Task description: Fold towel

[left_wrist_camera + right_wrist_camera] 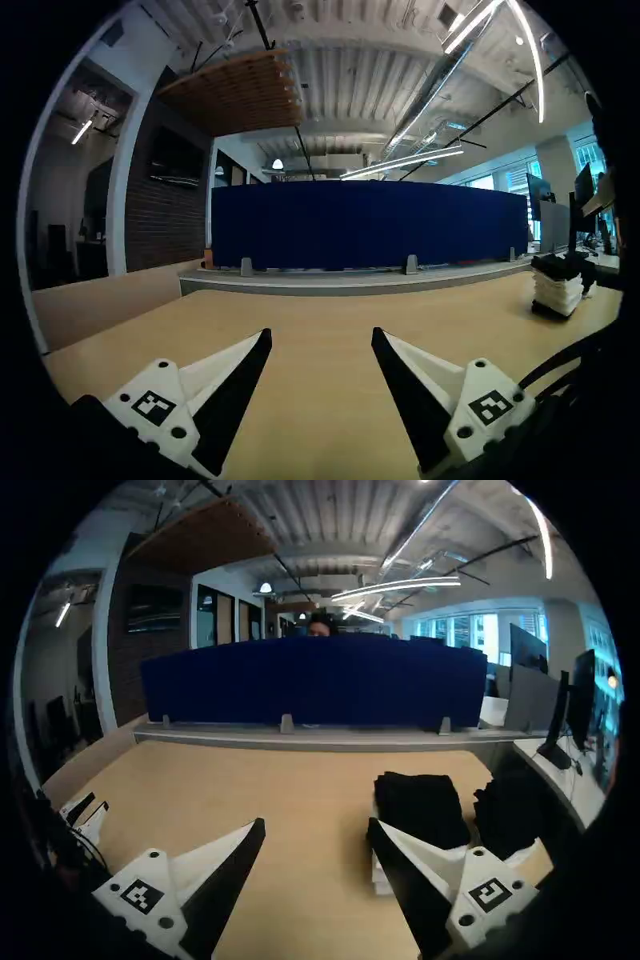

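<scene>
The left claw (pixel 321 332) is held released over the bare table (pixel 320 376), with the towel stack (pixel 558 288) seen far right. The right claw (pixel 316 822), likewise spread and empty, is held close to the towel stack (pixel 420 806), whose black top is shown, a dark pile (pixel 512 810) just beside it

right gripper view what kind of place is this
Most likely an open-plan office. A long blue divider screen stands along the back of the wooden desk, computer monitors sit on neighbouring desks to the right, and strip lights hang under an exposed ceiling.
</scene>
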### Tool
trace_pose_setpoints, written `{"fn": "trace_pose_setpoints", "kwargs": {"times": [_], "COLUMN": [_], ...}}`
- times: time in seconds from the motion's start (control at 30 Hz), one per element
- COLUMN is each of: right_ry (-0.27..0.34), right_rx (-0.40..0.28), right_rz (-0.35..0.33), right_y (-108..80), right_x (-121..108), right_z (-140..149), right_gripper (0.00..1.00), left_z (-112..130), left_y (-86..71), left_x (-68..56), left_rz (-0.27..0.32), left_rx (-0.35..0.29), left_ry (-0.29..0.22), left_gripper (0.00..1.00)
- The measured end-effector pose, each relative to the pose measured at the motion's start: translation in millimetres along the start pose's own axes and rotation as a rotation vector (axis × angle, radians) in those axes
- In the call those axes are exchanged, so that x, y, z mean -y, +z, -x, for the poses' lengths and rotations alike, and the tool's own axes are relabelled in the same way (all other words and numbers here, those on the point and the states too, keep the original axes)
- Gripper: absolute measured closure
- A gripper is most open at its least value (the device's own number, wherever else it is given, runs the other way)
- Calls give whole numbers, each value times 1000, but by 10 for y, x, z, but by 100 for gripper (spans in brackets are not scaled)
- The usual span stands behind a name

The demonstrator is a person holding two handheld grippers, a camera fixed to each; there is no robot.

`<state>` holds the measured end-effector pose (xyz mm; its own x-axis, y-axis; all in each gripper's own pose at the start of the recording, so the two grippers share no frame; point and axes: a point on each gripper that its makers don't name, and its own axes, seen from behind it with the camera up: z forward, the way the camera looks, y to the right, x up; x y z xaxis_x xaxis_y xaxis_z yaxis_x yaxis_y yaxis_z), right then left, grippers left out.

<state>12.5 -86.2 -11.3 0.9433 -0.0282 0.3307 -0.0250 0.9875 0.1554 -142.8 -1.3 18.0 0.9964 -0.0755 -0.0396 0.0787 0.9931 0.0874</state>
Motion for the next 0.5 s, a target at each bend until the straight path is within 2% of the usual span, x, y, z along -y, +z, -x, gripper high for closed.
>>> {"fn": "trace_pose_setpoints", "kwargs": {"times": [0.17, 0.4, 0.5], "right_ry": [12, 10, 19], "right_rx": [-48, -152, -166], "right_rz": [-13, 55, 64], "right_y": [-59, -99, -92], "right_x": [-81, -317, -373], "right_z": [-109, -233, -207], "right_gripper": [0, 0, 0], "left_z": [0, -4, -5], "left_y": [-2, -1, 1], "left_x": [0, -3, -3], "left_rz": [0, 0, 0], "left_rx": [0, 0, 0], "left_ry": [0, 0, 0], "left_gripper": [7, 7, 7]}}
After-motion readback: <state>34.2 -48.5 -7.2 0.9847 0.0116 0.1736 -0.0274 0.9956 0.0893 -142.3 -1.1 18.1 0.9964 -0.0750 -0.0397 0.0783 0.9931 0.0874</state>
